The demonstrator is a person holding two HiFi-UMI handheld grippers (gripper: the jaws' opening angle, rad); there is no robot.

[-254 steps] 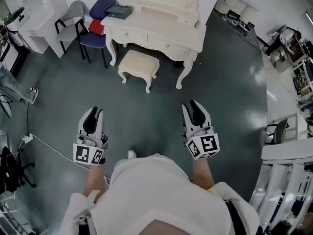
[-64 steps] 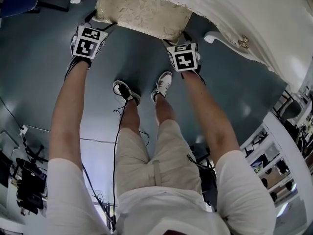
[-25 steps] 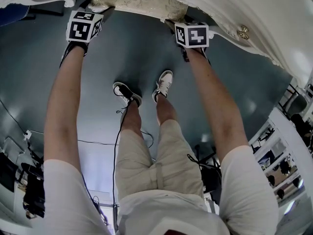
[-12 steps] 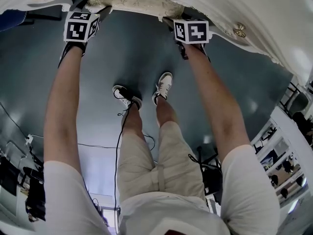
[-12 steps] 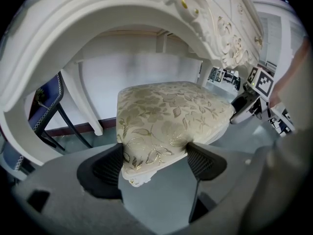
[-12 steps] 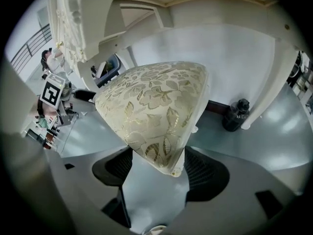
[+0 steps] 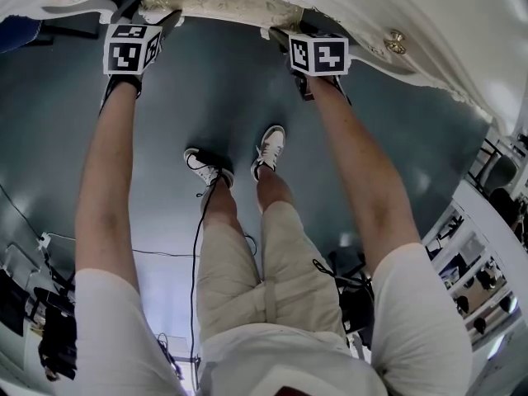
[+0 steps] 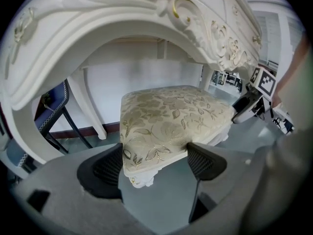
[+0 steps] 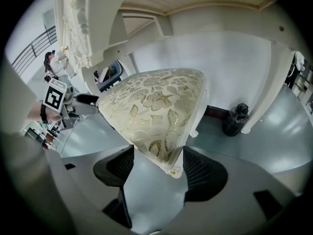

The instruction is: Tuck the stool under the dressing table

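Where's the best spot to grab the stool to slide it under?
Probably the two front seat corners of the stool, coming from the open front side. Each corner narrows to a wedge that fits between jaws, and the dressing table hangs over the rest. The left gripper holds one corner; the right gripper has just been closing its jaws on the other.

Ten seconds back the stool [image 7: 219,2] stood out in front of the dressing table [image 7: 445,40], with the person [image 7: 264,304] well away and both claws empty over the floor [image 7: 206,89]. Now the person is right up at the table, with the left claw [image 8: 154,163] and right claw [image 9: 156,168] each on a near corner of the seat. The stool has slid steadily further under since, so only a thin strip of cushion shows from the head view. The right claw's jaws have just been closing on their corner.
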